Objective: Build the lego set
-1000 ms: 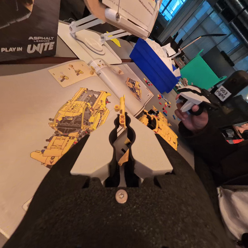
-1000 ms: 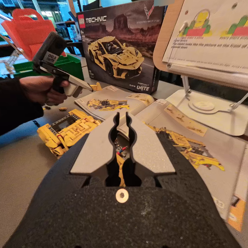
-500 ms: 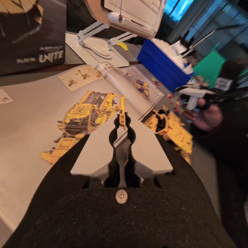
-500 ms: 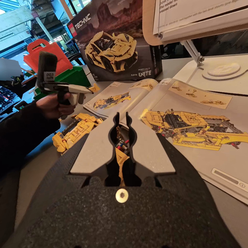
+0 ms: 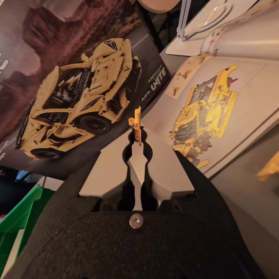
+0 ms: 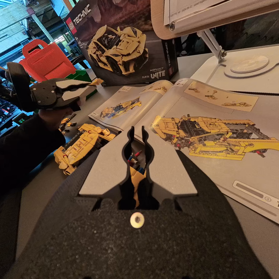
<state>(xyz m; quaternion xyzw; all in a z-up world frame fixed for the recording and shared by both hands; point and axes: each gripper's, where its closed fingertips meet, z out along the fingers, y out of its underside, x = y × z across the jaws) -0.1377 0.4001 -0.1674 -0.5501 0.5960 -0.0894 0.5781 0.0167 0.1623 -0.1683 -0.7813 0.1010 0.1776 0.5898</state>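
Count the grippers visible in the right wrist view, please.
2. The right gripper fills the foreground, empty. The left gripper is at far left, above the table, pinching a small yellow piece.

Writing showed on the dark box, the open booklet, the clipped sheet and a small screen.
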